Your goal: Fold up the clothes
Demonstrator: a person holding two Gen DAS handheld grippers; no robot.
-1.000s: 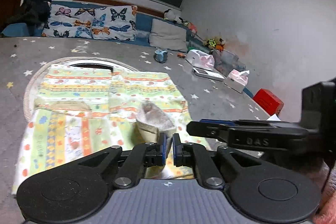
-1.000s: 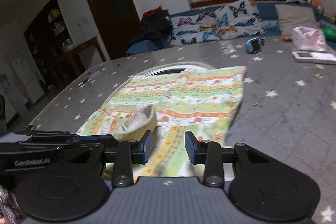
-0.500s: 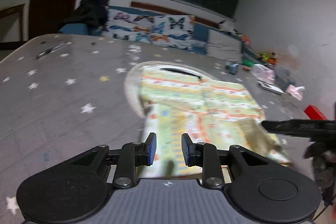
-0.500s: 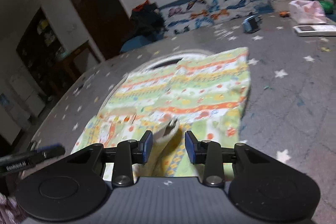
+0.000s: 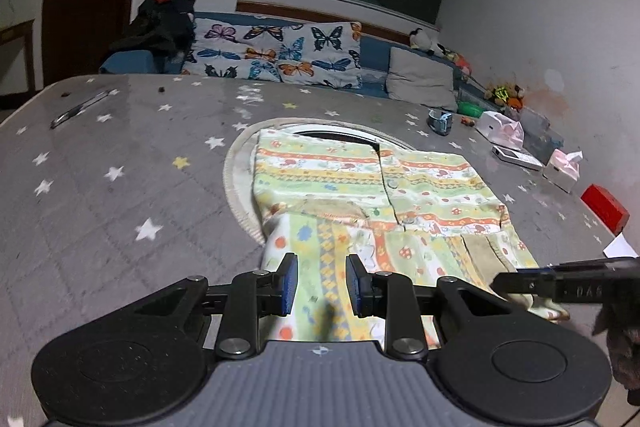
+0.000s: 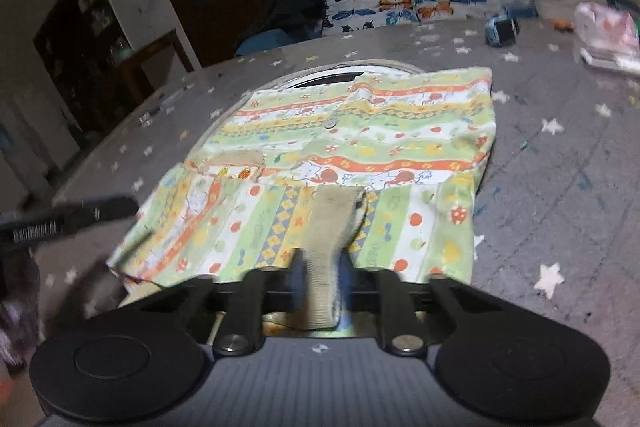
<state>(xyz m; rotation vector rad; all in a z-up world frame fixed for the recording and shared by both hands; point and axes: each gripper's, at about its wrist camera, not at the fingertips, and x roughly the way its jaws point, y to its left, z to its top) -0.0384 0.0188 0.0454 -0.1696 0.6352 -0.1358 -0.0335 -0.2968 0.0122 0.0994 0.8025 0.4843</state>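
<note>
While left tongs (image 5: 319,285) gape empty, right tongs (image 6: 320,269) pinch the beige cuff (image 6: 328,227).

Garment (image 5: 372,195) lies flat mid-table (image 5: 100,187), its far part over a round mat (image 5: 236,183). Left gripper (image 5: 319,285) sits at the garment's near edge, cloth under the gap between its fingers. Right gripper (image 6: 320,275) at the near edge too, to the right of the left one, a cuff (image 6: 332,227) between its fingers. Behind the table: butterfly cushions (image 5: 276,55), plain pillow (image 5: 420,83) to their right, clothes pile (image 5: 160,23) to their left. Right side of table (far to near): tape roll (image 5: 440,119), tissue packs (image 5: 564,171), box (image 5: 604,207).
</note>
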